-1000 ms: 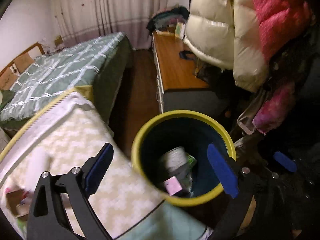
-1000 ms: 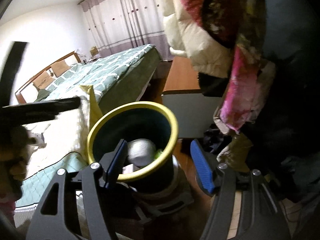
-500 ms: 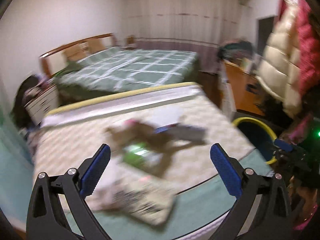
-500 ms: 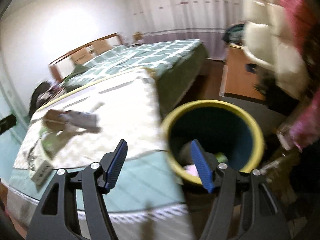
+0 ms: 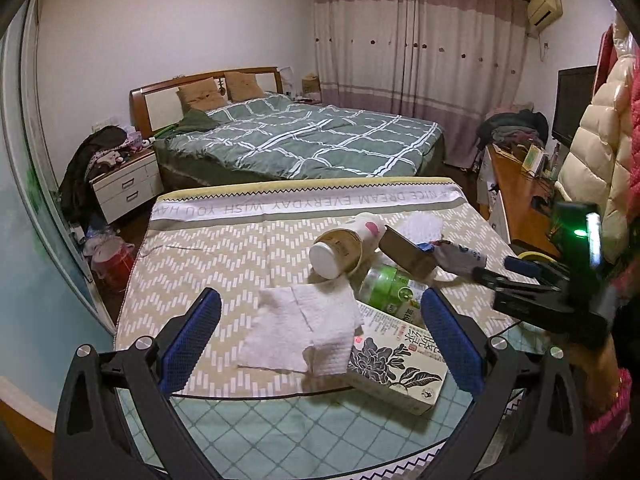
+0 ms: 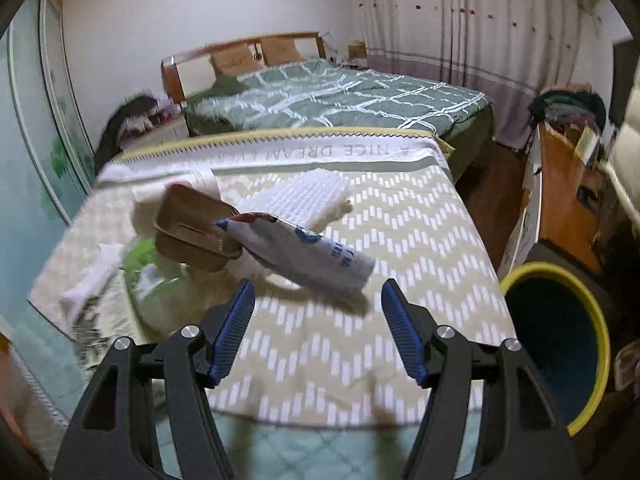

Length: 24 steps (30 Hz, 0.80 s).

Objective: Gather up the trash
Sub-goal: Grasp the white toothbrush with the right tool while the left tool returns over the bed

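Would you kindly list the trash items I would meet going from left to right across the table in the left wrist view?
White paper towel → overturned paper cup → green plastic bottle → brown cardboard piece → grey snack wrapper.

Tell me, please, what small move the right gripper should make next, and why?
Probably ease the right gripper forward and down over the grey pouch: its jaws are opening with nothing between them, and the pouch lies straight ahead, closest of the litter.
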Each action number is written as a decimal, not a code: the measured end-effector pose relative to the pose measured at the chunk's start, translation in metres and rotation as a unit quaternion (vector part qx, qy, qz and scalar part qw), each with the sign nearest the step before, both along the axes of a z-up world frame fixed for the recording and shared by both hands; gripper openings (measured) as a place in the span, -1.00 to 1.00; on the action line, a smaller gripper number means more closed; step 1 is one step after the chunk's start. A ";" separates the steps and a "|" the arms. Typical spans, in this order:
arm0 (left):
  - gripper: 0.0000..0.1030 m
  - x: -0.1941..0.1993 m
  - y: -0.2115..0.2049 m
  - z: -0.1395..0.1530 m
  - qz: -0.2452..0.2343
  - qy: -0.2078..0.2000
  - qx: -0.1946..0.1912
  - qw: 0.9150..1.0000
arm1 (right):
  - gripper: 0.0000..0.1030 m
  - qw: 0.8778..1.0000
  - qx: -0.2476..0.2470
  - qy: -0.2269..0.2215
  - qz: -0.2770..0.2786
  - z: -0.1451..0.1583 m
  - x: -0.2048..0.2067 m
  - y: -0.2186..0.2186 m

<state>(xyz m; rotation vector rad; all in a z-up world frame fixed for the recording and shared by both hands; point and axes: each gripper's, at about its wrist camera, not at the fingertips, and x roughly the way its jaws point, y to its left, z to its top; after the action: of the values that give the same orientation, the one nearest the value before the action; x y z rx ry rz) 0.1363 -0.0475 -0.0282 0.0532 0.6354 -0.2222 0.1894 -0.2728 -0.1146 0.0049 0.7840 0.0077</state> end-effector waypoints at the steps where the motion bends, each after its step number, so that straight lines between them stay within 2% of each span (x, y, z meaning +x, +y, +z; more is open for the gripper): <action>1: 0.91 0.001 -0.001 -0.001 -0.001 0.000 -0.001 1.000 | 0.37 1.000 -0.012 0.001 0.005 -0.002 0.006 0.002; 4: 0.91 0.004 -0.002 -0.004 -0.004 0.006 -0.010 1.000 | 0.48 0.998 -0.057 0.003 0.007 -0.009 0.019 0.005; 10: 0.91 0.011 -0.006 -0.014 -0.014 0.025 -0.021 0.999 | 0.58 0.995 -0.092 0.021 0.040 -0.023 0.042 0.014; 15: 0.91 0.011 -0.008 -0.016 -0.016 0.025 -0.021 0.999 | 0.55 0.995 -0.079 0.033 0.044 -0.029 0.050 0.008; 18: 0.91 0.012 -0.008 -0.017 -0.016 0.026 -0.021 0.999 | 0.32 0.996 -0.063 0.045 0.039 -0.031 0.052 0.001; 20: 0.91 0.012 -0.009 -0.017 -0.016 0.028 -0.019 0.999 | 0.05 0.996 -0.049 0.059 0.039 -0.035 0.054 -0.003; 21: 0.91 0.011 -0.009 -0.017 -0.017 0.028 -0.019 0.999 | -0.18 0.996 -0.042 0.062 0.039 -0.035 0.053 -0.004; 23: 0.91 0.011 -0.010 -0.018 -0.018 0.027 -0.018 0.999 | -0.28 0.997 -0.024 0.064 0.040 -0.035 0.051 -0.006; 24: 0.91 0.010 -0.011 -0.018 -0.018 0.027 -0.018 0.999 | -0.41 0.997 -0.018 0.065 0.040 -0.035 0.051 -0.007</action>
<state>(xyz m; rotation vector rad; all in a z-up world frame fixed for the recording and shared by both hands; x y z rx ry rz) 0.1467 -0.0581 -0.0460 0.0240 0.6834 -0.2708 0.2400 -0.2799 -0.1501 -0.0603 0.9132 0.0709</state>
